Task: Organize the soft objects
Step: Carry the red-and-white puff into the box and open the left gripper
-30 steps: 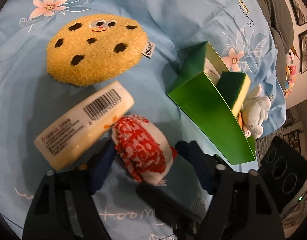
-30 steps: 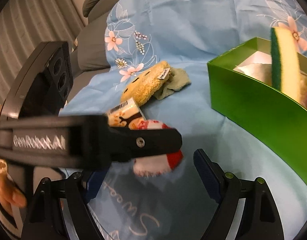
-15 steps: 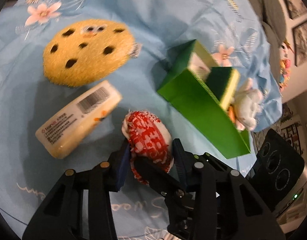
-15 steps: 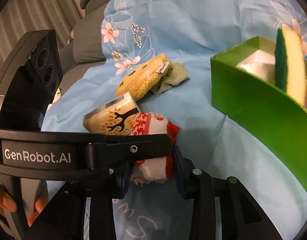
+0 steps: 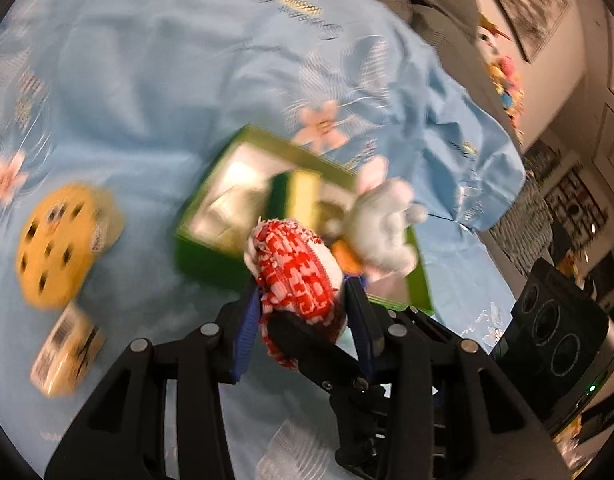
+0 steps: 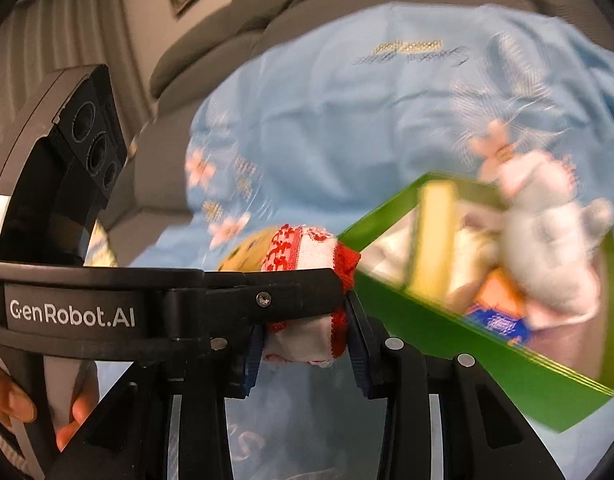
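Note:
A rolled red-and-white cloth (image 5: pixel 295 276) is held off the blue bedspread, with both grippers clamped on it. My left gripper (image 5: pixel 303 296) grips it from its sides, and my right gripper (image 6: pixel 305 344) grips its lower end (image 6: pixel 307 340). A left gripper finger (image 6: pixel 291 292) crosses in front of the roll in the right wrist view. The roll hangs by the near wall of the green box (image 5: pixel 207 260), which holds a green-and-yellow sponge (image 5: pixel 295 196) and a white plush (image 5: pixel 383 224). The frames are blurred.
A yellow cookie plush (image 5: pixel 55 256) and a wrapped sponge pack (image 5: pixel 65 352) lie on the bedspread (image 5: pixel 167 80) to the left. Grey cushions (image 6: pixel 235 40) rise behind the bed. A person's hand (image 6: pixel 11 400) holds the left gripper's body.
Both grippers closed on the red-and-white cloth and lifted it off the bedspread toward the green box. The cookie plush and sponge pack now lie farther away, lower left.

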A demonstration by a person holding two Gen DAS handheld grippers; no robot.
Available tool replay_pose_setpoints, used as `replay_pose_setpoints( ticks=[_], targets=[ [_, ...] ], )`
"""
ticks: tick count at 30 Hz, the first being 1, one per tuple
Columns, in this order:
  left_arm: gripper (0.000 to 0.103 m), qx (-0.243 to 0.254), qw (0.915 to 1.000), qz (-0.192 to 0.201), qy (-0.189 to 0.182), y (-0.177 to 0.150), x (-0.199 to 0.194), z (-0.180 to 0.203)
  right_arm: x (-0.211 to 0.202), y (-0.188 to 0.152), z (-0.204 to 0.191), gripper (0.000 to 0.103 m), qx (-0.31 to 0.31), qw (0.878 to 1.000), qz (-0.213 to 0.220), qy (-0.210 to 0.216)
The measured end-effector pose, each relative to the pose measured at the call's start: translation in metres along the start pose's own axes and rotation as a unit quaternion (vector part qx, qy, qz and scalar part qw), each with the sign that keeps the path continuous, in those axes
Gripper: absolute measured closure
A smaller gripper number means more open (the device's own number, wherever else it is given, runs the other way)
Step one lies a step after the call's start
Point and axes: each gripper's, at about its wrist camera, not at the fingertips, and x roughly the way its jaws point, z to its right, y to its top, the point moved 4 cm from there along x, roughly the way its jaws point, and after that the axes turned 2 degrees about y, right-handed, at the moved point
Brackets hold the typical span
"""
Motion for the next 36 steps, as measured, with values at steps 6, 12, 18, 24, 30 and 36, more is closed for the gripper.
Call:
replay_pose_setpoints(
  ticks=[6, 12, 18, 24, 30, 36],
  targets=[
    [0.062, 0.045, 0.9989, -0.014, -0.006, 0.029, 0.036, 0.037, -0.023, 0.021, 0.039, 0.064, 0.030, 0.997, 0.055, -0.044],
    [0.062, 0.059, 0.9974, -0.043, 0.001, 0.039, 0.075, 0.041, -0.013, 0.024, 0.070, 0.064, 0.060, 0.993, 0.054, -0.086],
    [0.059, 0.061, 0.9963, -0.050, 0.033, 0.045, 0.096, 0.034, 0.008, 0.021, 0.088, 0.064, 0.083, 0.990, 0.040, -0.107],
    [0.027, 0.071, 0.9936, -0.061, 0.064, 0.051, 0.102, 0.034, 0.022, 0.019, 0.097, 0.056, 0.084, 0.986, 0.025, -0.139],
    [0.020, 0.080, 0.9960, -0.028, 0.030, 0.059, 0.070, 0.048, -0.002, 0.024, 0.098, 0.035, 0.085, 0.987, 0.050, -0.126],
    [0.001, 0.093, 0.9950, 0.018, 0.032, 0.058, 0.026, 0.045, -0.039, 0.031, 0.094, 0.026, 0.088, 0.984, 0.104, -0.117]
  ],
)
